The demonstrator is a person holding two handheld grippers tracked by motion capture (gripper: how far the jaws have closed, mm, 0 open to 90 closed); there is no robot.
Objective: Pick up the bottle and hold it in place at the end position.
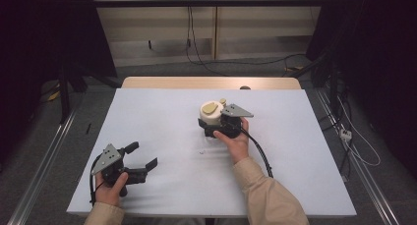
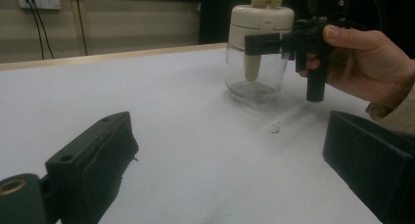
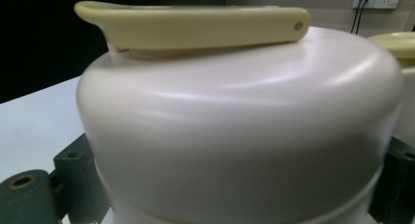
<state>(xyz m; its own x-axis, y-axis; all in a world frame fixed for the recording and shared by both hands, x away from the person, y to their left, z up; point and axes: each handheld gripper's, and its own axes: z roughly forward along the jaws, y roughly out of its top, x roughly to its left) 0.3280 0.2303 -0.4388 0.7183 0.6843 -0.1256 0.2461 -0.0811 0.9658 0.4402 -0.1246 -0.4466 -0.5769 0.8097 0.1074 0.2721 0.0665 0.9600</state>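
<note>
A small jar [image 1: 212,113] with a cream lid, a pale yellow handle [image 3: 195,23] on top and a clear glass base [image 2: 254,77] stands upright on the white table [image 1: 157,117], right of centre. My right gripper [image 1: 210,119] is shut on the jar's lid [image 3: 235,126], one black jaw on each side; from the left gripper view its near jaw crosses the lid. At the front left my left gripper [image 1: 143,154] rests low over the table, open, with bare table between its jaws [image 2: 230,150].
A few dark specks [image 2: 274,130] lie on the table in front of the jar. A wooden edge [image 1: 211,82] runs along the table's back. Cables and a power strip [image 1: 345,134] lie on the floor to the right.
</note>
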